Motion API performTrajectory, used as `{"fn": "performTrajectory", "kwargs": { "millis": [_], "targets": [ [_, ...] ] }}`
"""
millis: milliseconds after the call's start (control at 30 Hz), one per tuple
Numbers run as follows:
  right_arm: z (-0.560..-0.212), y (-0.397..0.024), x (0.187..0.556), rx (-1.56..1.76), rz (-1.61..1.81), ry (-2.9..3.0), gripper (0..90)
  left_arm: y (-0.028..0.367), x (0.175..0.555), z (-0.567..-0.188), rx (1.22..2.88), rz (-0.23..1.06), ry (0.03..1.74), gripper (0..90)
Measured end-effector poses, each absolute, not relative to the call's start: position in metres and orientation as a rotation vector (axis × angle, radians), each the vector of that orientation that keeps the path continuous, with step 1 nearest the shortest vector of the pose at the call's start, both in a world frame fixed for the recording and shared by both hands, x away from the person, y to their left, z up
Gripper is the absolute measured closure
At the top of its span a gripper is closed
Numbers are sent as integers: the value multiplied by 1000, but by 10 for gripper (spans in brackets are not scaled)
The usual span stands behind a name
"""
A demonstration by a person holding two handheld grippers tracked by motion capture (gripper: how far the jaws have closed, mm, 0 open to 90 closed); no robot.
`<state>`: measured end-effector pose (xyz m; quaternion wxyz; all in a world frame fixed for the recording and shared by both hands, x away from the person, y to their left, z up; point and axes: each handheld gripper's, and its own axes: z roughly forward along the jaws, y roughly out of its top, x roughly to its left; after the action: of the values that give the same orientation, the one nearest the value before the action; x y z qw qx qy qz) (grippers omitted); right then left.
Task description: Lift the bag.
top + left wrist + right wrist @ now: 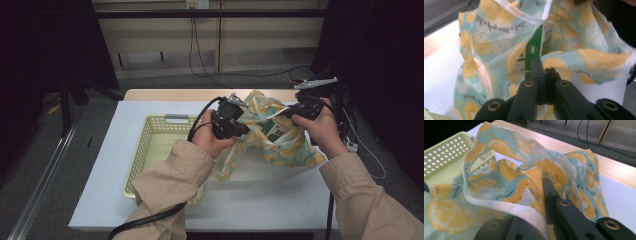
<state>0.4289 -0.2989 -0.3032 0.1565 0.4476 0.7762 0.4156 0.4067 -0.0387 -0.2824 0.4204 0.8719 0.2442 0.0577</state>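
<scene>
Lemon-print bag (272, 137), soft cloth with a pale trimmed rim, hangs between my two grippers above the white table cover (110, 165), right of centre in the high view. A green-and-white card or box (537, 48) sits inside its mouth.

Left gripper (541, 75): jaws together, clamped on a fold of the bag's edge just below the green card, seen in the left gripper view. Right gripper (546, 195): cloth is draped over the jaws in the right gripper view; one jaw is hidden under the trim, so I cannot tell for certain whether they pinch it. In the high view it sits at the bag's upper right edge.

Handling judgement: light, limp, no stiffness; it will sag and fold wherever unsupported, and the mouth collapses unless both sides are held apart. The trimmed rim looks the firmest place to take hold; the printed body would bunch and slip.

Yellow perforated basket (150, 145) rests at centre left of the high view, beside the bag, apparently empty. Wooden table edge (200, 94) shows beyond the cover.
</scene>
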Motion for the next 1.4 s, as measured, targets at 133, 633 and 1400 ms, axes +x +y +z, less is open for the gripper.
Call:
{"fn": "performTrajectory", "kwargs": {
  "millis": [133, 633, 1400],
  "targets": [
    [-293, -298, 430, 1269, 1198, 2212, 899, -37, 414, -267, 2155, 160, 615, 900],
    [-262, -291, 437, 1232, 1231, 2173, 900, -37, 437, -223, 2136, 203, 598, 900],
    [-234, -300, 437, 1197, 1318, 2024, 900, -35, 461, -196, 2089, 290, 623, 900]
  ]
}}
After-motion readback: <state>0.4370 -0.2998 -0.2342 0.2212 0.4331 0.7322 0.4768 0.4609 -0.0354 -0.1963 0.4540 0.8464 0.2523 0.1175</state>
